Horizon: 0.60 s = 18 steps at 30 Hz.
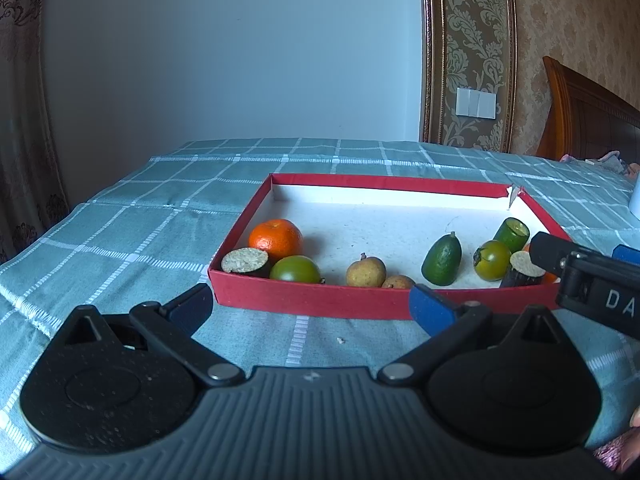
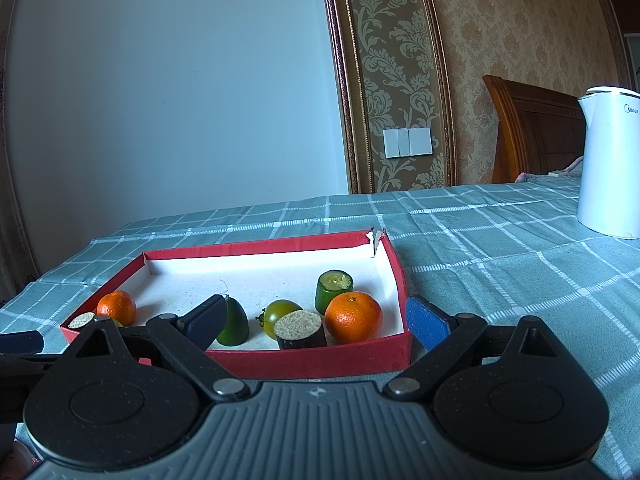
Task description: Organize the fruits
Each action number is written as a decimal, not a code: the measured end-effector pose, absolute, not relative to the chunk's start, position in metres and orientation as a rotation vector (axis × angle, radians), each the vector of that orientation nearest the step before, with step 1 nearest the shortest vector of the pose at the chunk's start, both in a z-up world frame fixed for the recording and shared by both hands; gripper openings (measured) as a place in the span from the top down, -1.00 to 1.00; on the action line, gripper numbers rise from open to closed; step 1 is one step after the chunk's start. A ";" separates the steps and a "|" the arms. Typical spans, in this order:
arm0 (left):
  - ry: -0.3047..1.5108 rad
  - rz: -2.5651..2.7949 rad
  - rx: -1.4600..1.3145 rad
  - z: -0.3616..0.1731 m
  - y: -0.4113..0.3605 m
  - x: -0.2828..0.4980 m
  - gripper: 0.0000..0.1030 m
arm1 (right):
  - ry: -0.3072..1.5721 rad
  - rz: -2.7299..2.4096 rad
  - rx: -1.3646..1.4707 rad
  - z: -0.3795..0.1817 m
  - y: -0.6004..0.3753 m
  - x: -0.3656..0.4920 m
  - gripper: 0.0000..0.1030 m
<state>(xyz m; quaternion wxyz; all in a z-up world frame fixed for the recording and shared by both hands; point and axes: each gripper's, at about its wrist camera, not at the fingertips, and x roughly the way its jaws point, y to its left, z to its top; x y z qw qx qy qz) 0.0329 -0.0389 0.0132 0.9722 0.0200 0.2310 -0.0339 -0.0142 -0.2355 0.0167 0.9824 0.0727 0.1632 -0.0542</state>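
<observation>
A shallow red box [image 1: 304,300] with a white floor lies on the checked tablecloth and holds several fruits. At its left are an orange [image 1: 276,239], a cut dark piece [image 1: 245,262] and a green tomato [image 1: 296,269]. Two small brown pears [image 1: 366,272] lie mid-front. An avocado [image 1: 442,259], a second green tomato [image 1: 492,260] and a cut green piece [image 1: 511,234] lie at the right. In the right wrist view a second orange [image 2: 353,317] and a cut dark piece [image 2: 300,330] sit by the box's [image 2: 320,362] near right corner. My left gripper [image 1: 310,308] is open, short of the box. My right gripper [image 2: 316,322] is open at the box's front wall.
A white electric kettle [image 2: 610,164] stands on the table at the far right. A wooden headboard [image 2: 536,128] and a wall switch [image 2: 407,142] are behind the table. The right gripper's body [image 1: 592,280] shows at the right in the left wrist view.
</observation>
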 end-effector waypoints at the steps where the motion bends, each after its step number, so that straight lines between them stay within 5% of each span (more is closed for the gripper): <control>1: 0.466 -0.068 0.040 0.013 -0.039 0.033 -1.00 | 0.328 -0.109 0.146 0.017 -0.235 -0.014 -0.87; 18: 0.467 -0.069 0.041 0.013 -0.039 0.033 -1.00 | 0.328 -0.109 0.147 0.017 -0.235 -0.014 -0.87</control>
